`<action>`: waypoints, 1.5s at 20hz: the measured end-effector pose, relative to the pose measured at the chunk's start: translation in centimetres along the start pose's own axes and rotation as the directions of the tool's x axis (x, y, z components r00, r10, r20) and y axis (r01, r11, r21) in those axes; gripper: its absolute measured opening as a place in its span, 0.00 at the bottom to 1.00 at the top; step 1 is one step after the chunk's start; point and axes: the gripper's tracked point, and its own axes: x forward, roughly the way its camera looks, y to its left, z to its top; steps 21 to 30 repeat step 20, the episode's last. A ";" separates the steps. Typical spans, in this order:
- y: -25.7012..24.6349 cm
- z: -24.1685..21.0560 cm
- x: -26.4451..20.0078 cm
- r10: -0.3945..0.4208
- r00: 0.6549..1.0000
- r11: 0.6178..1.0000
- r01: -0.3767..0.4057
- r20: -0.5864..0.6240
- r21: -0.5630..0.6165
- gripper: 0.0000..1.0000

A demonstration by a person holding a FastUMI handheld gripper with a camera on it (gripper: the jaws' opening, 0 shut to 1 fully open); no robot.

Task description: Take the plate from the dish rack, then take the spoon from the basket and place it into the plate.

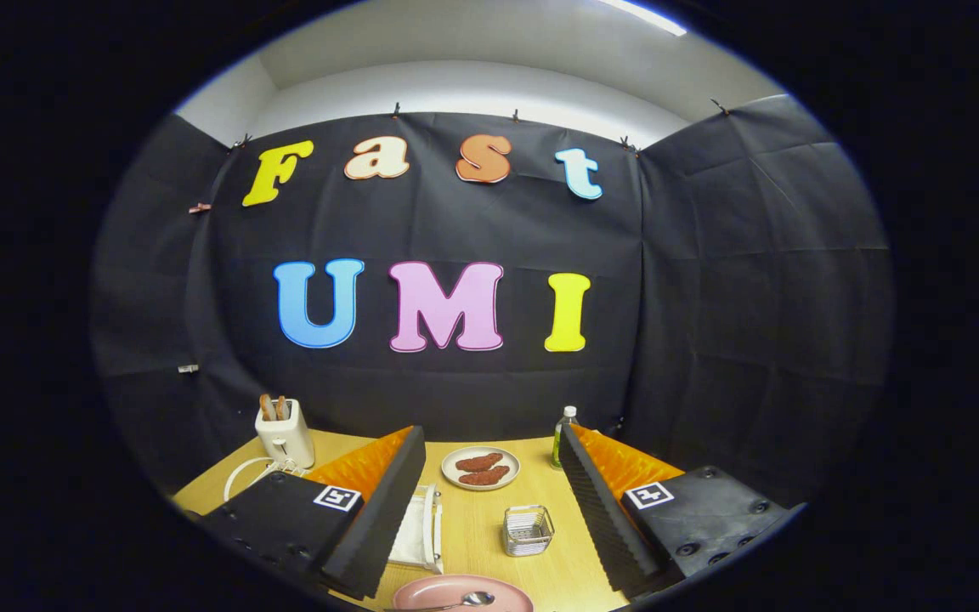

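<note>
My gripper [489, 518] is open above the wooden table [477, 544], its two fingers spread wide with nothing between them. A pink plate [462, 592] lies on the table below and between the fingers, close to me. A metal spoon [464, 601] rests in that plate, bowl to the right. A small wire basket [528, 530] stands on the table between the fingers, just beyond the plate. The white dish rack [420, 527] sits beside the left finger, partly hidden by it.
A second, pale plate [480, 467] with two brown pieces of food lies farther back. A white toaster [284, 433] with bread in its slots stands at the back left, its cord looping forward. A small bottle [564, 435] stands at the back right by the booth wall.
</note>
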 end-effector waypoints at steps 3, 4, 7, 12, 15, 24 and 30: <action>0.3 0.1 0.2 -0.002 1.000 0.999 0.002 0.001 0.032 0.97; 0.6 0.0 0.3 0.002 1.000 0.999 -0.002 -0.005 0.033 0.98; 1.4 0.0 0.4 0.013 1.000 0.999 -0.013 -0.005 0.034 0.98; 2.0 0.0 0.6 0.026 1.000 0.999 -0.025 -0.013 0.023 0.99; 2.4 0.4 0.9 0.033 0.999 0.999 -0.033 -0.008 0.012 0.99; 3.1 0.5 0.5 0.058 0.998 0.998 -0.058 -0.001 0.034 0.99; 3.1 0.5 0.5 0.058 0.998 0.998 -0.058 -0.001 0.034 0.99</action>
